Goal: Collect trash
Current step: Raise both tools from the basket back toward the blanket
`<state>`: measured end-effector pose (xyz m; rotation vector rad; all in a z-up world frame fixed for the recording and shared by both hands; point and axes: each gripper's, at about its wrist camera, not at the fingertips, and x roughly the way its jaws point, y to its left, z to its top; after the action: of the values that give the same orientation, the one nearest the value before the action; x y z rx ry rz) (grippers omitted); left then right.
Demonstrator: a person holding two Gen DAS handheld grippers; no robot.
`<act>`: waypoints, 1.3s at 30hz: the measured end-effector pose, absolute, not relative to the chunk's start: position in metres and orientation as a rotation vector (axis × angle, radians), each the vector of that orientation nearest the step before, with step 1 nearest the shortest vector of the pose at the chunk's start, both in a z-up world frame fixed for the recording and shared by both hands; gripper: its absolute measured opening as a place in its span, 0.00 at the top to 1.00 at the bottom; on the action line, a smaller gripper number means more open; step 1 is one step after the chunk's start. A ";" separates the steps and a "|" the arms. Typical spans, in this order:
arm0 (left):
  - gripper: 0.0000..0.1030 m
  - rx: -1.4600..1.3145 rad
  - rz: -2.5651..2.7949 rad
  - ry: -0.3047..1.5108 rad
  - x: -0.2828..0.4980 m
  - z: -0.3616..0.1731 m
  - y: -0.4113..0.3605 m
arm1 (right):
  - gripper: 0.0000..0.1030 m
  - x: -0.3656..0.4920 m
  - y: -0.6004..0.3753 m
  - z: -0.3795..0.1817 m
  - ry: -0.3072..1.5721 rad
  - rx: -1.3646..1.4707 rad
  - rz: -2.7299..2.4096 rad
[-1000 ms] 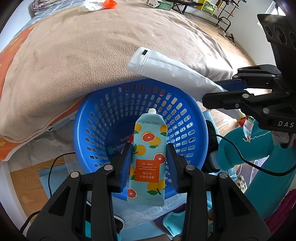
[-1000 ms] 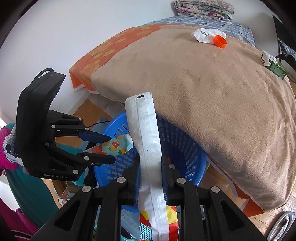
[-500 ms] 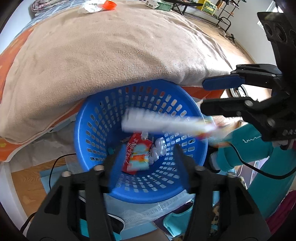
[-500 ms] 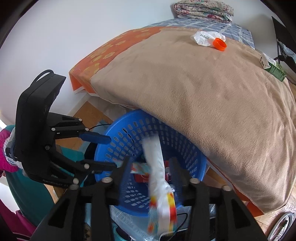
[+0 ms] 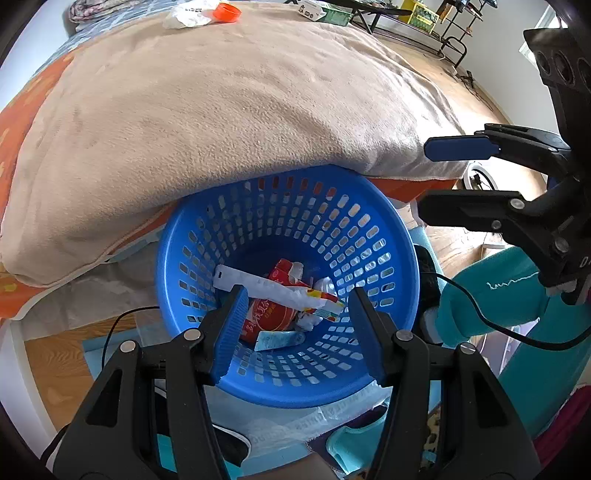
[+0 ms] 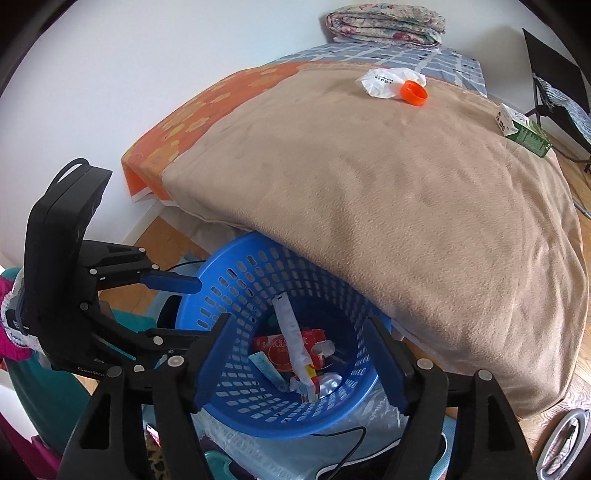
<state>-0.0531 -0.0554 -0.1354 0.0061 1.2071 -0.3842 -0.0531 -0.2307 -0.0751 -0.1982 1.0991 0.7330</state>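
Note:
A round blue basket (image 5: 162,258) (image 6: 207,273) stands on the floor, tucked under the edge of the bed. Inside it lie a long white pouch (image 5: 258,286) (image 6: 290,332), a red packet (image 5: 269,314) (image 6: 280,345), a pale blue tube (image 5: 277,339) (image 6: 266,369) and crumpled scraps. My left gripper (image 5: 297,291) hangs open above the basket with nothing between its fingers. My right gripper (image 6: 298,319) also hovers over the basket. Its jaws are opening and nothing is between them. It shows from the side at the right of the left wrist view (image 5: 443,181).
A tan blanket (image 6: 369,184) covers the bed. On it lie a crumpled white paper (image 6: 388,83), an orange cap (image 6: 414,93) and a green carton (image 6: 524,129). A folded quilt (image 6: 384,20) sits at the head. A teal sleeve (image 5: 491,295) and a black cable are beside the basket.
The left gripper let go of the citrus-print tube and the right one let go of the white pouch. Both dropped into the basket, and both pairs of jaws have spread apart.

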 end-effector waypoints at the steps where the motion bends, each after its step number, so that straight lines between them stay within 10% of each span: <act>1: 0.44 0.006 -0.382 1.205 -0.053 -0.135 -0.055 | 0.27 -0.053 -0.231 -0.075 1.098 -0.199 0.731; 39: 0.44 -0.109 -0.237 1.017 0.027 -0.063 -0.007 | 0.14 0.026 -0.242 -0.007 0.962 -0.016 0.687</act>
<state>0.0274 -0.0068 -0.0632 -0.1088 1.0168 -0.2374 0.0263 -0.2417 -0.0073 -0.0159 0.9623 0.6867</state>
